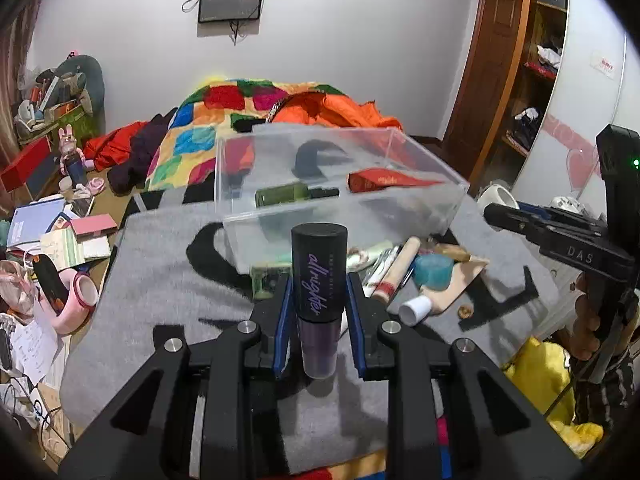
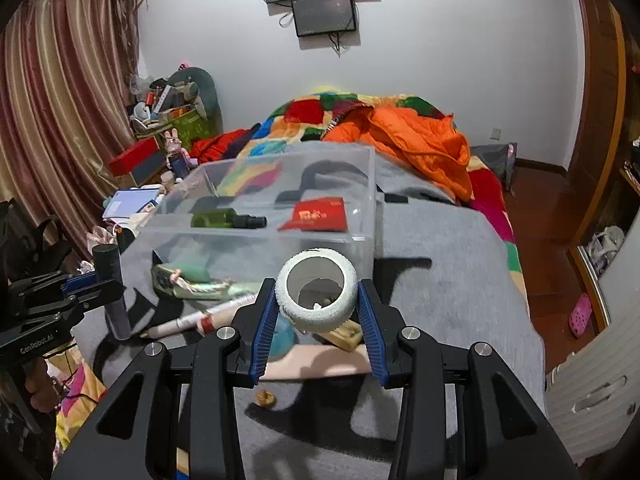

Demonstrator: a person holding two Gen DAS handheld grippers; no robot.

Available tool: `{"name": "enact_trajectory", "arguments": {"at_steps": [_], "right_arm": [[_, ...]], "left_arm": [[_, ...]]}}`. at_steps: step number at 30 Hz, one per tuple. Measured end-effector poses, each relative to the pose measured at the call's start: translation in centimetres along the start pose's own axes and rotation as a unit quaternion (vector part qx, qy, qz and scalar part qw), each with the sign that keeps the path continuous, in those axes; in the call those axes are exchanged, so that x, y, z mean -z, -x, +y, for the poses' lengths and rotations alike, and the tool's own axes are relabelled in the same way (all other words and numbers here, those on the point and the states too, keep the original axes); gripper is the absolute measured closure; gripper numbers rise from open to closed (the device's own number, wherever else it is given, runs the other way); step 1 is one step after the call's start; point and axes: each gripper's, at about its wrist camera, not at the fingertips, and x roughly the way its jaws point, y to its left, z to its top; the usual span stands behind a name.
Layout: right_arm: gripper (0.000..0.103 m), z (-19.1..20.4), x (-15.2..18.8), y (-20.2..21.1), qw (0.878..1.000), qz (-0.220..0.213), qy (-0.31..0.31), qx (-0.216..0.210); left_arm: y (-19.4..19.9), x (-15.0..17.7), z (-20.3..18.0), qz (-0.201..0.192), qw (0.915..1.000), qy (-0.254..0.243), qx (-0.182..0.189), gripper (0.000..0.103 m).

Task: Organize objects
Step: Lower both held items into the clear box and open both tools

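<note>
My left gripper [image 1: 319,292] is shut on a black spray bottle [image 1: 319,276] with purple script, held upright above the grey cloth [image 1: 160,280]. My right gripper [image 2: 317,300] is shut on a white roll of tape [image 2: 318,295], lifted over the cloth. Ahead stands a clear plastic box [image 1: 340,216] holding a green bottle [image 1: 288,194] and a red packet [image 1: 380,180]. A pile of small items lies in front of the box: a cream tube [image 1: 394,274], a blue round piece [image 1: 433,271] and a green pack [image 2: 192,280]. The left gripper with its bottle [image 2: 110,280] shows at the left of the right wrist view.
A bed with a patchwork quilt [image 1: 224,120] and an orange jacket [image 2: 420,140] lies behind the box. Cluttered books and boxes [image 1: 60,232] fill the floor to the left. A wooden wardrobe [image 1: 500,80] stands at the right. A small brown crumb [image 2: 265,397] lies on the cloth.
</note>
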Motion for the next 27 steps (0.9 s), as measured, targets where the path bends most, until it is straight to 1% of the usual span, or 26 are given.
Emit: {"name": "enact_trajectory", "arguments": {"at_steps": [4,12,20,27], "right_arm": [[0.067,0.4,-0.8,0.5,1.000,-0.015,0.005,0.004],[0.067,0.9,-2.6,0.4,0.999,-0.032,0.004,-0.004],[0.067,1.7,-4.5,-1.2,0.999,-0.034,0.007,-0.013],[0.067,2.1,-5.7,-2.5,0.999,-0.033,0.010,-0.024]], "left_arm": [[0.7,-1.0,-0.1,-0.015,0.9999,0.002,0.002,0.078],[1.5,-3.4,0.0,-0.042,0.9991,0.000,0.003,0.078],[1.2,-5.9,0.4,-0.060,0.9982,0.004,0.005,0.078],[0.8,-7.9,0.8,-0.072,0.9973,-0.002,-0.012,0.078]]}}
